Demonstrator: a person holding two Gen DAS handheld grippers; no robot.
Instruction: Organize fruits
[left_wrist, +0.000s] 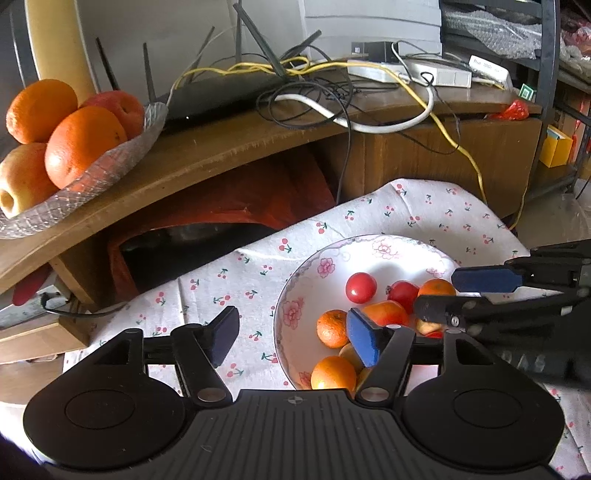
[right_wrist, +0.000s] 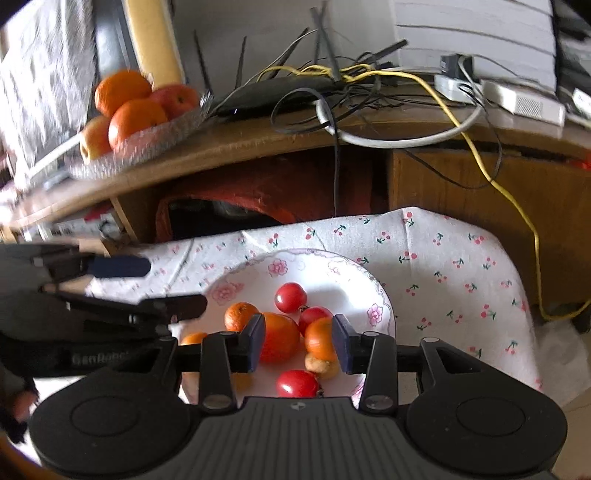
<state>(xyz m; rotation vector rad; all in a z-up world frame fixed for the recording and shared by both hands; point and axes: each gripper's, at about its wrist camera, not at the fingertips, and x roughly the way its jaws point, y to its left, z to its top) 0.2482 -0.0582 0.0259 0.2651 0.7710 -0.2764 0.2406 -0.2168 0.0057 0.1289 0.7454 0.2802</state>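
A white flowered bowl (left_wrist: 295, 295) (right_wrist: 384, 306) sits on a cherry-print cloth (left_wrist: 424, 210). It holds mandarins (left_wrist: 331, 328) (right_wrist: 240, 315), cherry tomatoes (left_wrist: 361, 288) (right_wrist: 290, 297) and a larger orange-red fruit (right_wrist: 279, 341). My right gripper (right_wrist: 299, 341) (left_wrist: 461, 295) hovers open low over the bowl, its blue pads either side of the orange-red fruit and a mandarin (right_wrist: 319, 339). My left gripper (left_wrist: 295, 338) (right_wrist: 162, 286) is open over the bowl's left rim, holding nothing. A glass dish (left_wrist: 110, 166) (right_wrist: 155, 136) with oranges and apples stands on the wooden shelf at upper left.
The wooden shelf (left_wrist: 221, 147) also carries a black router (left_wrist: 221, 96), tangled cables (left_wrist: 314, 92) and a white power strip (left_wrist: 406, 72). A yellow cable (right_wrist: 517, 206) hangs down at the right. A red bag (left_wrist: 221, 199) fills the recess under the shelf.
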